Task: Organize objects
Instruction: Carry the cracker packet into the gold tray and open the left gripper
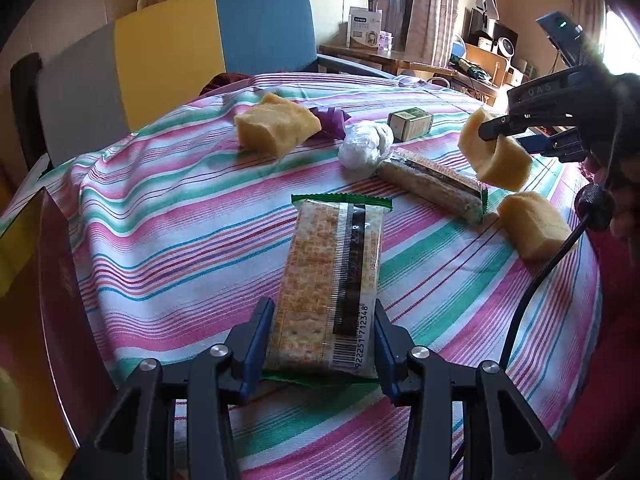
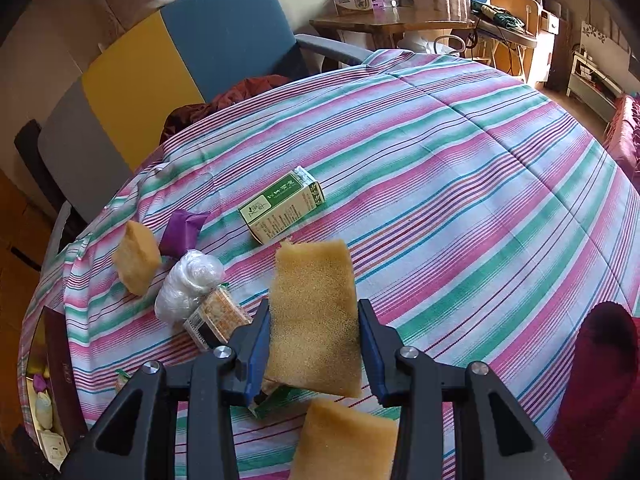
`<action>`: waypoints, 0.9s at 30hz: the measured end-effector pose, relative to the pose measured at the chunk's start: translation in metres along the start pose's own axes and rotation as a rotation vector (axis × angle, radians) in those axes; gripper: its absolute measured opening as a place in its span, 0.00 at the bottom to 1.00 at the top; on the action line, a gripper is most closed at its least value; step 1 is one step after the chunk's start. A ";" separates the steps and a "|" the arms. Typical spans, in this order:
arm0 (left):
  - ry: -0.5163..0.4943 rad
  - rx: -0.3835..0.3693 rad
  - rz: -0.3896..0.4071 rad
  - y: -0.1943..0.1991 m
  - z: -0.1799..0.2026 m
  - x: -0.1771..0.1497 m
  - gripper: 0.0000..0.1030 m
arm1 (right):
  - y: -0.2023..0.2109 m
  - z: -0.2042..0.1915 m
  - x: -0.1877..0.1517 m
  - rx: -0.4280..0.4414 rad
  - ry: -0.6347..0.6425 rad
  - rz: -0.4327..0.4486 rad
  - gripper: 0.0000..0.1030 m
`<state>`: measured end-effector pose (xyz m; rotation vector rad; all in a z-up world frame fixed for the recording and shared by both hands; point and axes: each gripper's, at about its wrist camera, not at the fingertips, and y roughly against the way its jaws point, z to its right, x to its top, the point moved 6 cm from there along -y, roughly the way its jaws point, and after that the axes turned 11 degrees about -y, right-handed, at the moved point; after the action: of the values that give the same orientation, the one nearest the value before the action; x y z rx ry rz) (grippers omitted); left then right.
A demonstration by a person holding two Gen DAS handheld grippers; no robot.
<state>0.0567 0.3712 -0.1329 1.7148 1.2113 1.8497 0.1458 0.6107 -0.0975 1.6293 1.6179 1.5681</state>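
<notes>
My left gripper (image 1: 324, 340) is clamped on a cracker pack (image 1: 330, 284), blue pads pressing both long edges near the barcode end. Pack looks lifted off the striped tablecloth (image 1: 180, 240), green sealed ends front & back, seam side up.

My right gripper (image 2: 314, 344) is squeezing a yellow sponge (image 2: 314, 316), pads on its two sides, sponge upright & held above the cloth. From the left cam, same sponge (image 1: 494, 154) hangs in the right gripper (image 1: 490, 128) over the table's right side, clear of the surface.

Other stuff on the cloth:
- 2nd sponge (image 1: 532, 224) lying just below the held one, near the table edge; in the right cam it's at the bottom of frame (image 2: 344, 444).
- 3rd sponge (image 1: 276, 124) far side, touching a purple wrapper (image 1: 332, 120). Right cam shows them on the left (image 2: 136, 258), (image 2: 182, 232).
- White plastic-wrapped bundle (image 1: 366, 144) mid-table, up against the end of a 2nd cracker pack (image 1: 434, 184) that lies diagonally. Right cam: bundle (image 2: 186, 284) w/ that pack (image 2: 218, 316) partly hidden behind my left finger.
- Small green box (image 1: 410, 124) behind the bundle, lying on its side; right cam shows it (image 2: 282, 208) apart from the rest, well beyond the sponge I hold.

Dark red box (image 1: 60, 300) stands at the table's left edge; can't tell what's in it from the left cam. Chair w/ grey, yellow & blue panels (image 1: 172, 56) sits past the far edge.
</notes>
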 end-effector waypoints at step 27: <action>0.636 0.108 0.033 0.149 -0.240 -0.051 0.45 | 0.003 -0.008 -0.003 0.010 0.042 0.007 0.39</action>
<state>-0.1127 0.1639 -0.0292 1.2200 1.5293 2.4930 0.1411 0.6038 -0.0942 1.6186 1.6453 1.6103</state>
